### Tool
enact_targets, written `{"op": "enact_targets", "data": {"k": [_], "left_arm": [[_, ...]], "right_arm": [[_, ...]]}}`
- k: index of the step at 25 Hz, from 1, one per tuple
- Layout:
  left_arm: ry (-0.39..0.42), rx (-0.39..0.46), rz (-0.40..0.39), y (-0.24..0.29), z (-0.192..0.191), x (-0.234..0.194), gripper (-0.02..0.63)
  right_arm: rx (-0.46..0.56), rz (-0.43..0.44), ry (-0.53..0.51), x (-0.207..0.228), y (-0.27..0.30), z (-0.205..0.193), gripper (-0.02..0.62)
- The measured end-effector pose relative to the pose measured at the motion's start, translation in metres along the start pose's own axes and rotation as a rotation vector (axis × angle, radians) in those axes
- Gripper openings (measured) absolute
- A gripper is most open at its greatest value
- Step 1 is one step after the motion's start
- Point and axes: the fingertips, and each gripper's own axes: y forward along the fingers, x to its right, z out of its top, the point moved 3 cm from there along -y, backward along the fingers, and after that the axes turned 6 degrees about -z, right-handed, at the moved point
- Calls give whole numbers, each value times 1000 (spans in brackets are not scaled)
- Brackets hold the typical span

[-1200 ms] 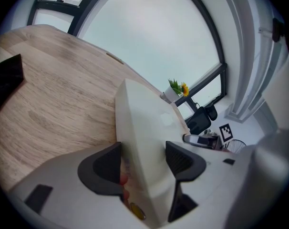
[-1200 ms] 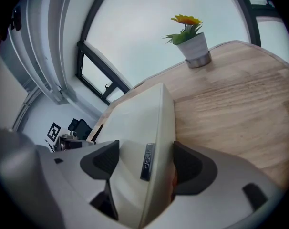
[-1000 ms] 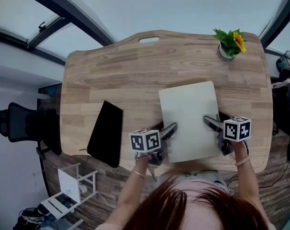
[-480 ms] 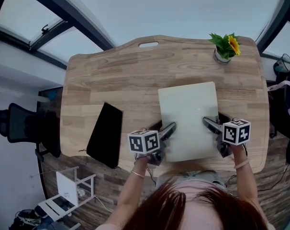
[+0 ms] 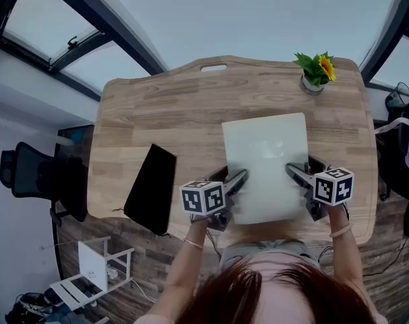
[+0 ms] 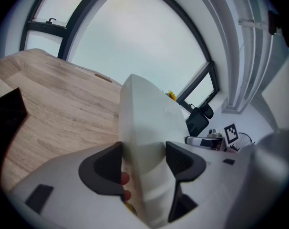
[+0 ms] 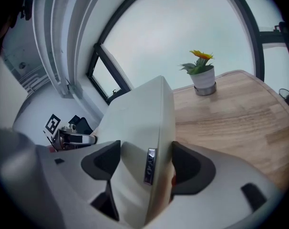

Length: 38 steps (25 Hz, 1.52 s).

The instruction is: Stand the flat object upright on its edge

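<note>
From the head view, the flat object (image 5: 264, 157), a pale slab, lies lengthwise on the wooden table (image 5: 164, 103) in front of the person. The left gripper (image 5: 235, 181) bites its long edge at about 8 o'clock and the right gripper (image 5: 297, 173) bites the opposite edge at about 4 o'clock. The grips sit level with each other and toward the near end. I judge they are placed so the far edge can act as the pivot when the near end is raised. A black pad (image 5: 150, 189) rests at 9 o'clock of the slab, apart from it, and a potted sunflower (image 5: 314, 68) stands at 1 o'clock, well clear of any swing. An office chair (image 5: 22, 174) sits off the table's left.

In the left gripper view, the left gripper (image 6: 144, 160) is clamped on the flat object (image 6: 144, 123), one dark pad on each face, so the slab's thin edge runs straight away from the camera. The table (image 6: 54, 94) and black pad (image 6: 6, 113) lie at 9 o'clock.

In the right gripper view, the right gripper (image 7: 145, 162) is likewise closed on the flat object (image 7: 144, 111), gripping just where a small metal tab (image 7: 149, 166) sits on the edge. The potted sunflower (image 7: 201, 75) is at 1 o'clock on the table (image 7: 230, 111).

Whether the slab's underside has left the wood I cannot tell — it is certainly not upright yet.
</note>
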Motion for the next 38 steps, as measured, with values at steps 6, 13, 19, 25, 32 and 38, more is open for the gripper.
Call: {"op": "enact_targets", "data": {"k": [6,13,19,25,32,38], "left_arm": [[37,29,13,-9,5,8,281],[77,78,29,-24,15,17,281],[103,114,42,-33,17,24,281],[132,150,57,-44,17,31,281],[168,170,87,-53,14,38,281],[198,196,100,-62,15,44,281]], "right_arm": [[36,4,-46,-7,-7,8,336],[88,18,-79,-20,-15,18,334],[130,27,-140,-28,-22,25,332],[163,41,-189,-36,-28,30,331],[195,49,-255,-44,-34,32,328],[233,53,-300,-52,-41,35,327]]}}
